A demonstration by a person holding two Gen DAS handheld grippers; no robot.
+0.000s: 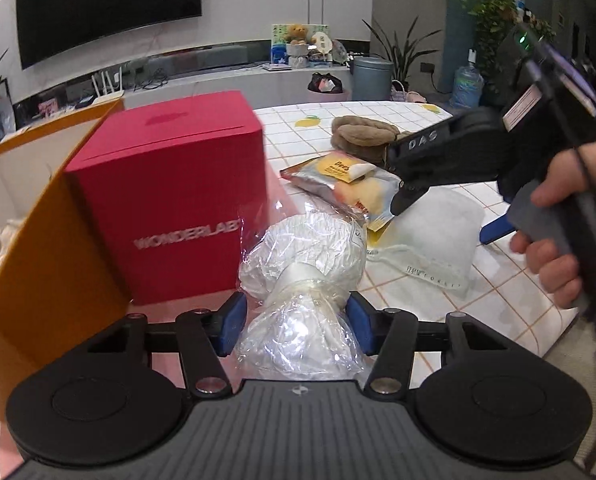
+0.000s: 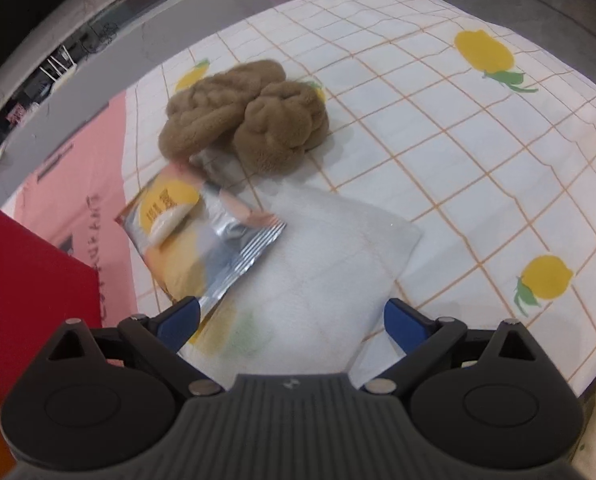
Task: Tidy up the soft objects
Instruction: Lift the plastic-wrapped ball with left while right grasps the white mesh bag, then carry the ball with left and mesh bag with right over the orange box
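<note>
My left gripper (image 1: pixel 296 322) is shut on a white soft item wrapped in clear plastic (image 1: pixel 304 264), held just right of the red box (image 1: pixel 170 204). My right gripper (image 2: pixel 292 322) is open and empty, its jaws wide above a white soft pouch (image 2: pixel 322 280); it also shows in the left wrist view (image 1: pixel 408 196). A yellow and silver snack packet (image 2: pixel 194 232) lies on the pouch's left end, by the left fingertip (image 2: pixel 180 320). A brown fluffy bundle (image 2: pixel 246 116) lies behind on the lemon-print tablecloth (image 2: pixel 478 160).
An orange box (image 1: pixel 38 248) with an open flap stands left of the red box and holds pale items. A pink mat (image 2: pixel 74 188) lies under the red box (image 2: pixel 30 280). The table's edge runs along the right (image 1: pixel 538 336).
</note>
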